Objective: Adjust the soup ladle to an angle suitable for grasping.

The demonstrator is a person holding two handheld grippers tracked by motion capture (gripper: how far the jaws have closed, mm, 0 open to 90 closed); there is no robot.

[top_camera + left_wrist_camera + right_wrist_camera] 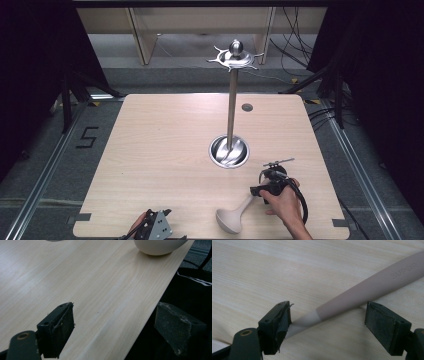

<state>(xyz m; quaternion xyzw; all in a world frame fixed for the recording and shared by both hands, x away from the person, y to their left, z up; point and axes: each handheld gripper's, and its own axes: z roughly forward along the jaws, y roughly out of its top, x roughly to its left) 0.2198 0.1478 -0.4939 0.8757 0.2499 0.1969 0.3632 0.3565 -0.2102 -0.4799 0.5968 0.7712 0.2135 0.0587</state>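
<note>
A beige ladle [235, 215] lies on the wooden table [165, 150] near the front edge, bowl toward me and handle pointing right and away. My right gripper [258, 190] is open over the handle's end. In the right gripper view the handle [367, 287] runs between the jaws of the right gripper [328, 323], its pale tip against the left pad [283, 320]. My left gripper [165, 216] sits at the front left edge of the table, open with nothing between its jaws. The left gripper view has the left gripper [116, 323] straddling the table edge, with the ladle bowl [157, 246] farther off.
A tall metal utensil stand [231, 105] rises from a round steel base [229, 151] at mid-table, with a hooked crown [235, 56] on top. A small grey grommet [247, 107] lies behind it. Cables trail on the floor at the back right.
</note>
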